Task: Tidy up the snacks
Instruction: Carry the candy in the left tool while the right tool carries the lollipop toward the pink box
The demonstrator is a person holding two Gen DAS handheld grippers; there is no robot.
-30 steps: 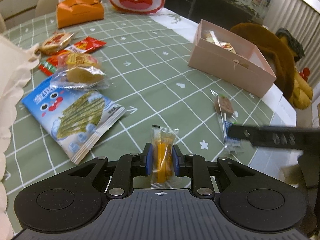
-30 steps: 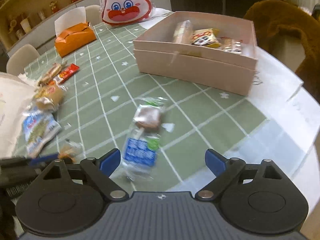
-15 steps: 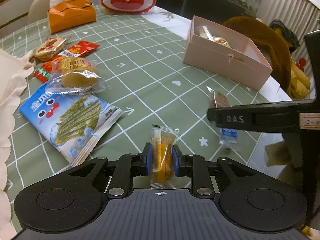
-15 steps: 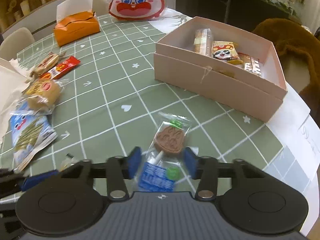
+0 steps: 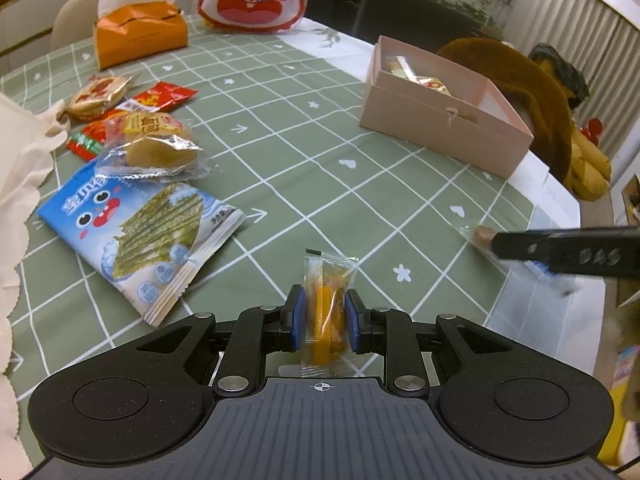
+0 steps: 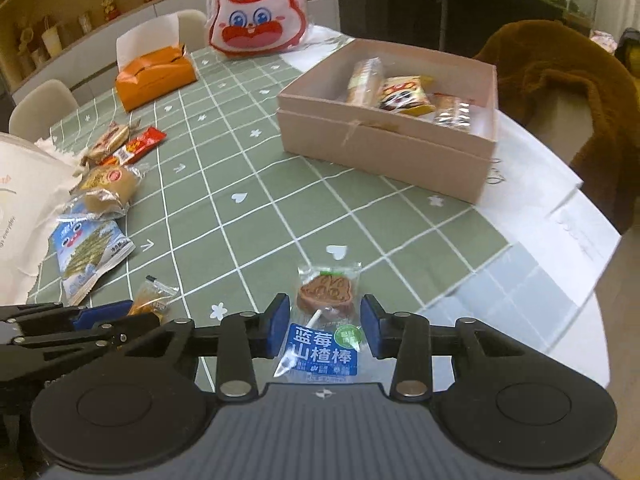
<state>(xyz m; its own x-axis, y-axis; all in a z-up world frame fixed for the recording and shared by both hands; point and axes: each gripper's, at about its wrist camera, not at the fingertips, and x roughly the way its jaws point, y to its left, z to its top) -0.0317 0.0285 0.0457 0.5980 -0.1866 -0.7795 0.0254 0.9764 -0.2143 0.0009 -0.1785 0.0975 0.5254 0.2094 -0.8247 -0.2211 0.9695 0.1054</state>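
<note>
A round table under a sage-green grid-patterned tablecloth (image 6: 280,200) fills the frame, cream upholstered chairs (image 6: 40,108) at upper left before a wooden shelf of figurines (image 6: 60,20), pale vertical blinds (image 5: 568,12) upper right.

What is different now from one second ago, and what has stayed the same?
The right gripper was wide open over the lollipop packet; its fingers are now closing on it, pressing the wrapper, and it looks lifted off the tablecloth. The left gripper stays clamped on the orange candy packet. The pink box and other snacks have not moved.
</note>
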